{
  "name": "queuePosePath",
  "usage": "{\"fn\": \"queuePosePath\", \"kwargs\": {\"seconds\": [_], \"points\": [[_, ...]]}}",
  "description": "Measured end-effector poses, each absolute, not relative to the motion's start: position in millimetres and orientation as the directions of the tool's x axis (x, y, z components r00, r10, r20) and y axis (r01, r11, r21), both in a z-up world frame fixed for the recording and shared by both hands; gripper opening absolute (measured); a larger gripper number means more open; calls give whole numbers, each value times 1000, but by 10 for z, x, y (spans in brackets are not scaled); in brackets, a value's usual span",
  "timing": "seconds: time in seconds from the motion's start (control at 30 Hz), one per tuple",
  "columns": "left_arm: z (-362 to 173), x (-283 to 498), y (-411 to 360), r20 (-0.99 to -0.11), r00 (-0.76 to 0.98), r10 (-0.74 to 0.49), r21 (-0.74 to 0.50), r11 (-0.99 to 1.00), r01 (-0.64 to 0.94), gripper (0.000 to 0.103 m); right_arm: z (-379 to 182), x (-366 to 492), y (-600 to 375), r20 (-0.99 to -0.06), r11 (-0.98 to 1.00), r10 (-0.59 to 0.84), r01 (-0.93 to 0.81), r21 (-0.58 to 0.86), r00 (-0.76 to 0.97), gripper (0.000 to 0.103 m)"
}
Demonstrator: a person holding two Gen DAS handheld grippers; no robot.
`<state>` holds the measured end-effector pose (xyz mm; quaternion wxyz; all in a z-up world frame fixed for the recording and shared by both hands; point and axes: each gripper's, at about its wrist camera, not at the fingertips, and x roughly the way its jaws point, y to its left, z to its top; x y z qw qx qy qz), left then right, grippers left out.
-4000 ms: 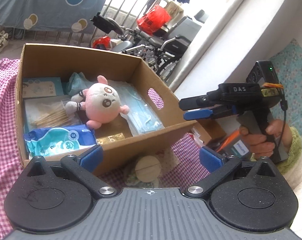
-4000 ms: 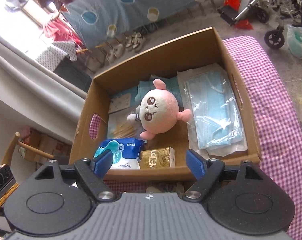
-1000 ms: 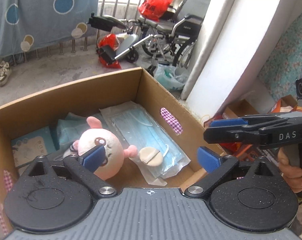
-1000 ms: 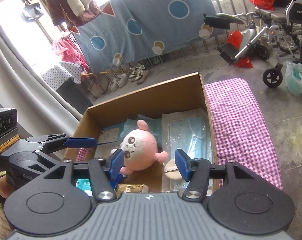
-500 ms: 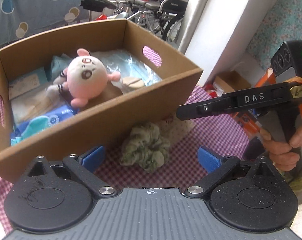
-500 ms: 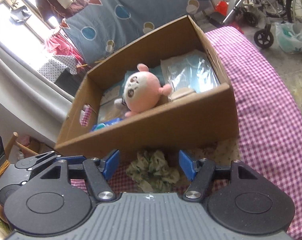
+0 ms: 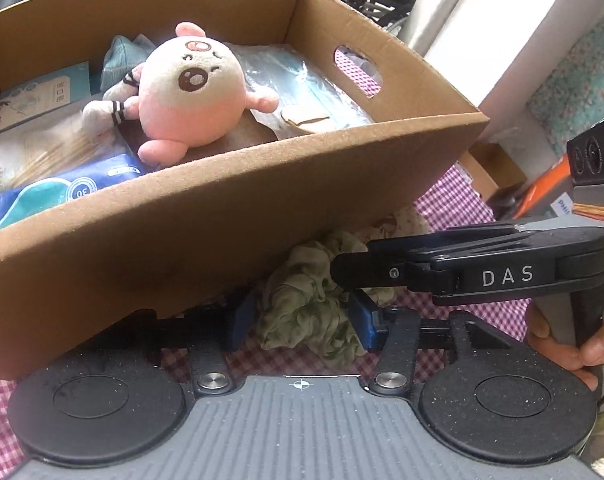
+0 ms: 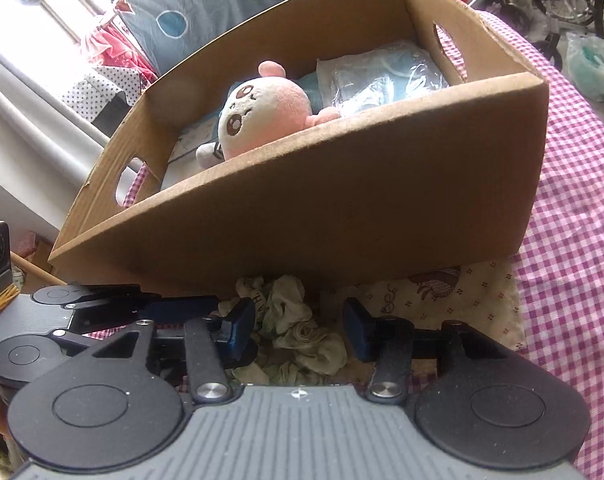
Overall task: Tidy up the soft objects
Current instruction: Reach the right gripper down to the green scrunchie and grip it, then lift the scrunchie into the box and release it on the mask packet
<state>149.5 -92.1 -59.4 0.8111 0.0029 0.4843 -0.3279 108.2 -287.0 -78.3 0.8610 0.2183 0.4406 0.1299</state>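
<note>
Both grippers have dropped since the earlier frames, from over the box's open top to the tabletop at its near wall. Item one, cardboard box (image 7: 230,216): plain brown corrugated board, oval hand-holes in its end walls, standing on a pink-and-white gingham tablecloth (image 8: 573,184). Contents as I read them: a round pink-and-white plush toy (image 7: 190,88) with stubby limbs, resting near the middle; clear-wrapped pale blue face masks (image 7: 302,84) along the right side with a small beige round pad (image 7: 302,118) on top; a blue wet-wipes pack (image 7: 62,192) at the near left; a bag of wooden sticks and a flat printed packet behind it. Item two, the task's piece: a crumpled grey-green cloth scrunchie (image 7: 313,312), soft and ruffled, lying on the tablecloth against the box's near wall, partly on a cream printed cloth (image 8: 441,296). My left gripper (image 7: 303,322) has its blue pads on either side of the scrunchie and is closing, both pads already pressing its folds. My right gripper (image 8: 300,330) reaches in from the other side, also narrowing, the scrunchie between its pads; I cannot tell whether they grip it yet.
</note>
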Motion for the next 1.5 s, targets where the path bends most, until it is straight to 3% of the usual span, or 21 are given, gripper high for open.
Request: {"fn": "queuePosePath", "kwargs": {"seconds": [0.07, 0.27, 0.7, 0.97, 1.2, 1.5], "points": [[-585, 1487, -924, -783, 311, -539, -323, 780, 536, 35, -775, 1064, -2857, -689, 863, 438, -54, 502, 577, 26], [-461, 1374, -901, -757, 350, -552, -309, 773, 554, 18, -617, 885, -2826, -663, 873, 429, -94, 478, 614, 12], [241, 966, -734, -633, 440, -637, -305, 728, 614, 17, 64, 397, -2799, -538, 868, 431, -169, 467, 724, 11], [743, 1283, -776, -575, 466, -673, -278, 696, 663, 17, 634, 663, -2844, -465, 878, 437, -253, 405, 770, 11], [788, 2139, -1188, -654, 436, -618, -240, 716, 655, 17, 850, 1484, -3060, -510, 902, 404, -238, 361, 759, 11], [304, 3096, -1750, -776, 357, -520, -216, 751, 624, 17, 540, 2533, -3192, -644, 954, 295, -175, 244, 706, 11]]}}
